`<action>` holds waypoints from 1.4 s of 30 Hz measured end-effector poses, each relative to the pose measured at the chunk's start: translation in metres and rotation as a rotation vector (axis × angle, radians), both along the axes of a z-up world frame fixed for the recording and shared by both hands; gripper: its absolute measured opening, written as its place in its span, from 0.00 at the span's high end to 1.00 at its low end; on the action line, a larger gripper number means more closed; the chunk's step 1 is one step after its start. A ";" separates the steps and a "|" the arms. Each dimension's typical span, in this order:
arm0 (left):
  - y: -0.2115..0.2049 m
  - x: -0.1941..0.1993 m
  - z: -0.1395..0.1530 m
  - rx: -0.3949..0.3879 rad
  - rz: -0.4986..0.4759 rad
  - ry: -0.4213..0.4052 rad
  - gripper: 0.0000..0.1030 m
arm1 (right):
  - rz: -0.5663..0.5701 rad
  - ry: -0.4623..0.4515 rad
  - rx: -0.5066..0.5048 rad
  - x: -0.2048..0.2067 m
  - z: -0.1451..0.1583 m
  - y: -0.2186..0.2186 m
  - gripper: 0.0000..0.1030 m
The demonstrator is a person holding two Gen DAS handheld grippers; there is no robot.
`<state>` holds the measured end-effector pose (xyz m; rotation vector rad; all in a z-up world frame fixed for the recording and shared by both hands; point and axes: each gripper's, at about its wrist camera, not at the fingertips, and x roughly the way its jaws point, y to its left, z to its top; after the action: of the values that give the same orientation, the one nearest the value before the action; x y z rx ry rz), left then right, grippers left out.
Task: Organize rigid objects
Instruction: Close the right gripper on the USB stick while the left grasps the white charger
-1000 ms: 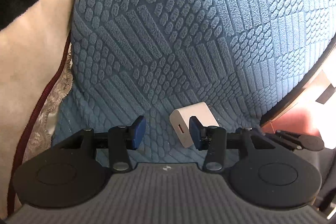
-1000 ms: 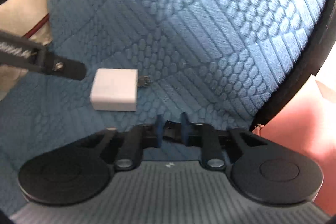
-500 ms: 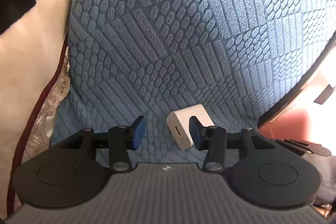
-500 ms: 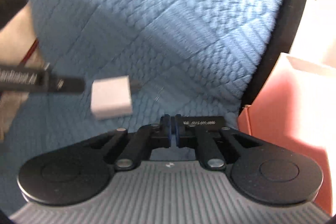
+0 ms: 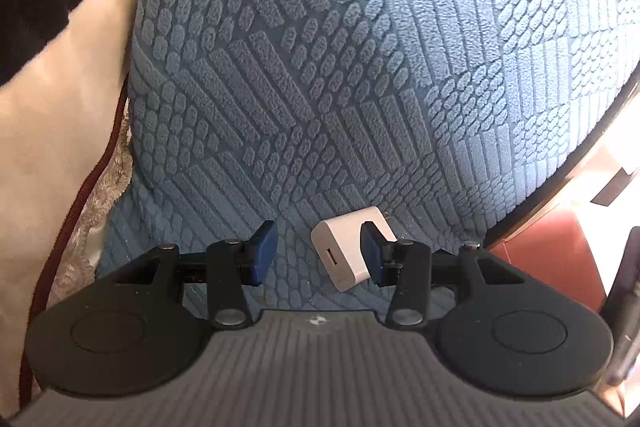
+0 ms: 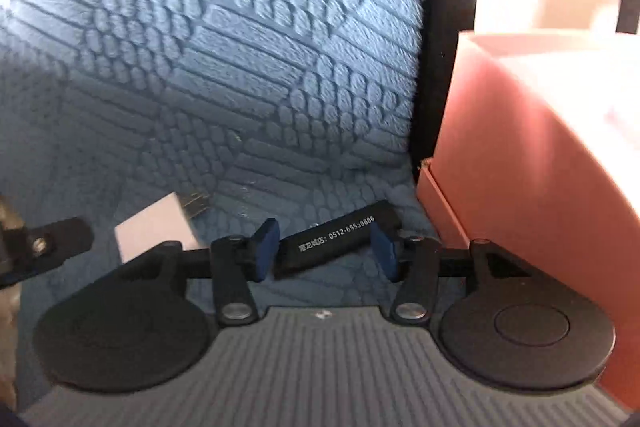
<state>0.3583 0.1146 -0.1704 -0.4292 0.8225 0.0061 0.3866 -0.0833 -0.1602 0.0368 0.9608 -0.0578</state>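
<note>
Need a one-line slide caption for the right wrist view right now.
Open right gripper straddles a black printed bar on the blue textured cushion, white charger and pink box on either side.

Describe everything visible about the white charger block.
The white charger block is a small, smooth, plastic-looking cuboid with rounded edges. One end face shows a slot-shaped port; metal prongs stick out of the opposite end. It lies tilted on the blue textured cushion, between the open left gripper fingers, near the right-hand pad; actual contact cannot be told.
</note>
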 end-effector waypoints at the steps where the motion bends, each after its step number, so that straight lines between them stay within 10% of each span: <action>1: -0.001 0.000 0.001 0.010 0.001 0.000 0.50 | -0.021 -0.009 -0.008 0.003 -0.005 0.004 0.47; 13: 0.026 -0.008 0.014 -0.124 0.075 -0.041 0.50 | -0.072 0.013 -0.063 0.022 -0.028 0.035 0.56; 18: 0.011 -0.012 0.021 -0.061 0.033 -0.075 0.50 | -0.045 0.060 -0.027 0.028 -0.020 0.021 0.72; 42: -0.006 -0.011 0.010 -0.038 0.003 -0.026 0.43 | 0.225 0.211 0.070 -0.057 0.035 -0.084 0.74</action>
<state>0.3476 0.1083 -0.1601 -0.4653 0.7973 -0.0125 0.3293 -0.1672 -0.1248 -0.0130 1.1728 0.1825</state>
